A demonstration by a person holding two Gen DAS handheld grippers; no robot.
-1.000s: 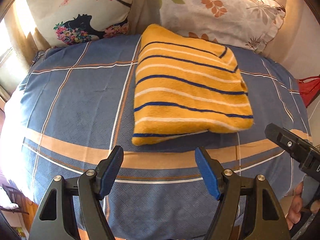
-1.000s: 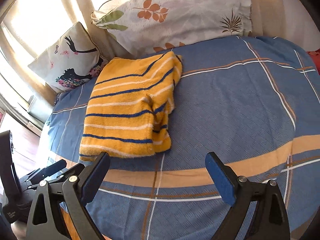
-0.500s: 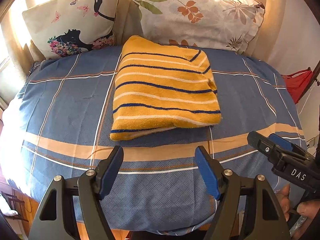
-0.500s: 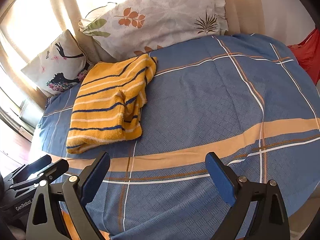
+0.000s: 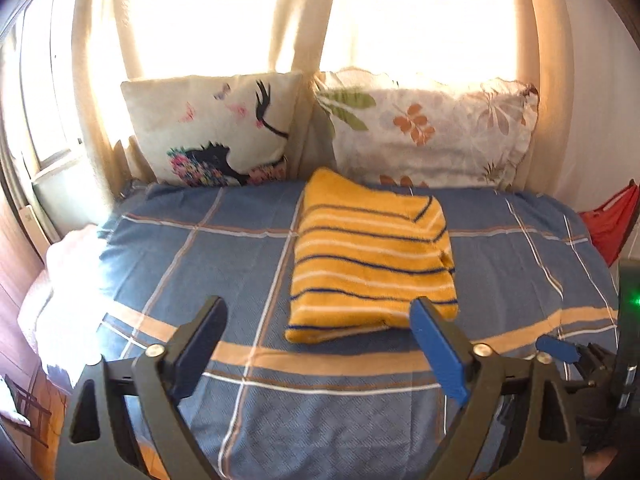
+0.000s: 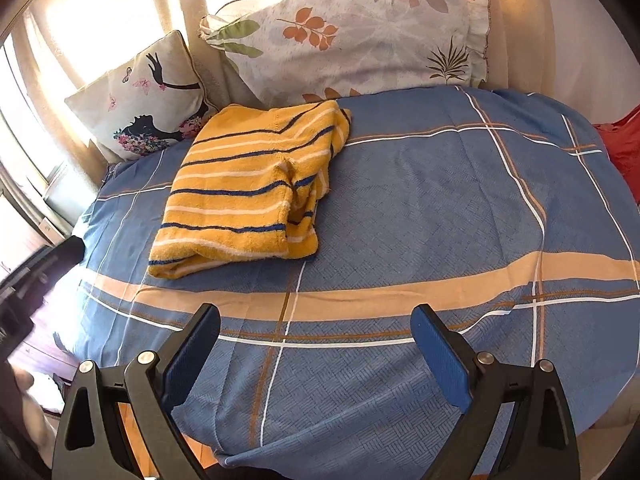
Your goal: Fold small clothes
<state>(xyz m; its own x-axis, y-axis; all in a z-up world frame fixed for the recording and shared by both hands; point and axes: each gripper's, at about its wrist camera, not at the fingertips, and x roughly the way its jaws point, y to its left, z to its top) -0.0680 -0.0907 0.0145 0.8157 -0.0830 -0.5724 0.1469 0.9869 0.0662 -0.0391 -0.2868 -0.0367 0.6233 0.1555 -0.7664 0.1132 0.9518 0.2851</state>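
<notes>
Terry-like yellow knit, crossed by thin navy and white stripes, forms the folded garment point(image 5: 372, 272) in the left wrist view: a thick, roughly rectangular bundle with rounded edges, lying flat on the bed point(image 5: 192, 264) ahead of the left tongs point(image 5: 316, 344) and slightly toward their right pad. The left tongs stand wide open and hold nothing; their black plastic arms end in flat blue pads, the right pad's tip overlapping the garment's near corner in the picture, though contact cannot be told. The bedspread is a woven blue cloth with tan bands and thin white and brown lines. Beyond the garment, two soft cushions lean upright against pale curtains point(image 5: 224, 20): a cream silhouette cushion point(image 5: 216, 132) ahead left, a leaf-print pillow point(image 5: 436, 132) ahead right with a frilled edge. Red fabric point(image 5: 612, 224) hangs at the far right. The other tool appears low at the right edge, partly cut off.

In the right wrist view, the right tongs point(image 6: 316, 344) are likewise spread wide and empty, poised over the bed's near edge. The garment point(image 6: 248, 192) lies well ahead and to their left, its layered folds showing at the near and right sides. The silhouette cushion point(image 6: 148, 100) and leaf-print pillow point(image 6: 360, 32) stand behind it.
</notes>
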